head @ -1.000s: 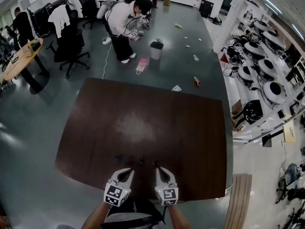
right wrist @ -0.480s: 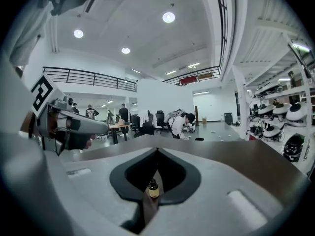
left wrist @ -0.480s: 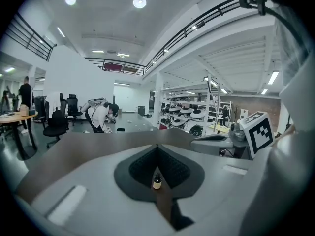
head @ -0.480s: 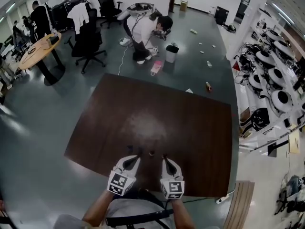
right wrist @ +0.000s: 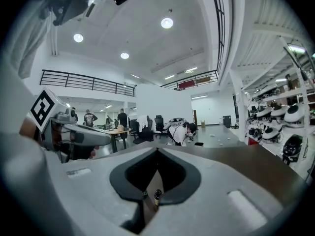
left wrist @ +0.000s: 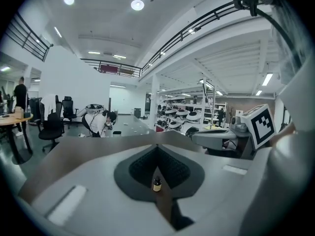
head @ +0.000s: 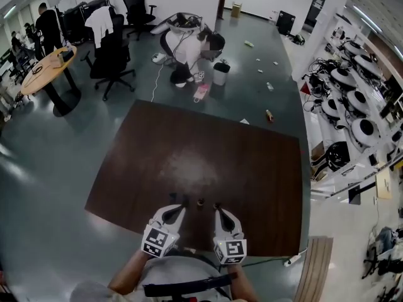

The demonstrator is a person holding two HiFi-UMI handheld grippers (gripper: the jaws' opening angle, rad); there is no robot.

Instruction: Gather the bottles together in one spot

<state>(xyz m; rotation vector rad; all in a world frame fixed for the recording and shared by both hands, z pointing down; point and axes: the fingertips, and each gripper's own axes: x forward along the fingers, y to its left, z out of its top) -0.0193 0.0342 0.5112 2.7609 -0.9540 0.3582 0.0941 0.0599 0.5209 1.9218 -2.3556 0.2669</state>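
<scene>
Small bottles (head: 200, 202) stand close together on the table (head: 252, 168) — gathering looks done. Left gripper (head: 182, 206) and right gripper (head: 217, 208) hover beside them — both closed, empty.

brown table (head: 252, 168), blk chair (head: 112, 58), bin (head: 220, 73)

The left tongs (left wrist: 157, 146) meet tip to tip, framing a small bottle (left wrist: 156, 184) standing beyond.
</scene>
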